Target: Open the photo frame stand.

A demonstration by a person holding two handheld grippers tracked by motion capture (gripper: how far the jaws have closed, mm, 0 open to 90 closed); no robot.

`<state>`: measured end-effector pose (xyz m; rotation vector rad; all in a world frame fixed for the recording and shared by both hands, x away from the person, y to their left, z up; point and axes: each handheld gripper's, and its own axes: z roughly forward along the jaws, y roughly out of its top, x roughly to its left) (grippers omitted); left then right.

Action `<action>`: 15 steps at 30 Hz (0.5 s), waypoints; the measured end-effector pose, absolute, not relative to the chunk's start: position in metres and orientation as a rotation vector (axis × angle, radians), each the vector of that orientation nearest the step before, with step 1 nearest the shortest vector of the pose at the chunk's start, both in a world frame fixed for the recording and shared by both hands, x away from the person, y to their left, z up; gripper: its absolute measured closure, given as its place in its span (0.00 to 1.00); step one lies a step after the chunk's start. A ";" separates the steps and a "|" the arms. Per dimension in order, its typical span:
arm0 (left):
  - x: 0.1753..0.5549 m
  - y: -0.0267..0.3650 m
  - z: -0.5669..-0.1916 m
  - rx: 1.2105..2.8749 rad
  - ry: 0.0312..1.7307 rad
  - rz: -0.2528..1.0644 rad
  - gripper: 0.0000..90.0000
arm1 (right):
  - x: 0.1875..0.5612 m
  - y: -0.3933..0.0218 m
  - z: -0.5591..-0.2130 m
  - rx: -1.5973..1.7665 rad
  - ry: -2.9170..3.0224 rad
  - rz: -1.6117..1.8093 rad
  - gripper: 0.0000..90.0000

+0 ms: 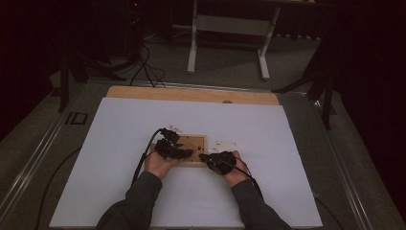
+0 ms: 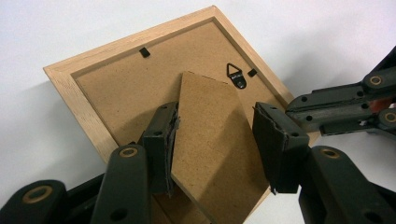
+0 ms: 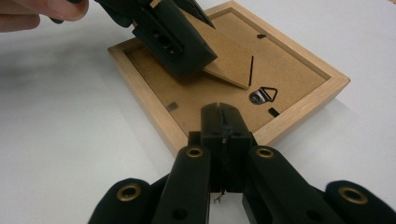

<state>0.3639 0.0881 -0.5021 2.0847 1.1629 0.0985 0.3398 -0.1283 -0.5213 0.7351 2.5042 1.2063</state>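
Left gripper (image 2: 215,140): jaws apart, straddling raised stand (image 2: 212,135); grip unclear.
Right gripper (image 3: 223,122): jaws pressed together, at frame's edge.
Frame (image 1: 190,146): face down, centre of sheet (image 1: 119,143).

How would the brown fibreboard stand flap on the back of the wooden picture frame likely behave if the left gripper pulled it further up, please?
The brown fibreboard stand flap looks thin yet flat, so probably stiff, light and snappable if bent. It rises at an angle from the wooden picture frame, so it likely pivots. The left gripper straddles it with jaws apart; the frame could lift too.
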 end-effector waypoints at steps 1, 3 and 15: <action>0.364 0.088 -0.502 2.087 1.162 0.105 0.59 | 0.340 -0.128 -0.521 0.735 2.504 1.207 1.00; 0.363 0.087 -0.502 2.088 1.160 0.118 0.59 | 0.340 -0.128 -0.521 0.735 2.505 1.207 1.00; 0.358 0.083 -0.499 2.105 1.121 0.190 0.59 | 0.340 -0.128 -0.519 0.739 2.496 1.192 0.95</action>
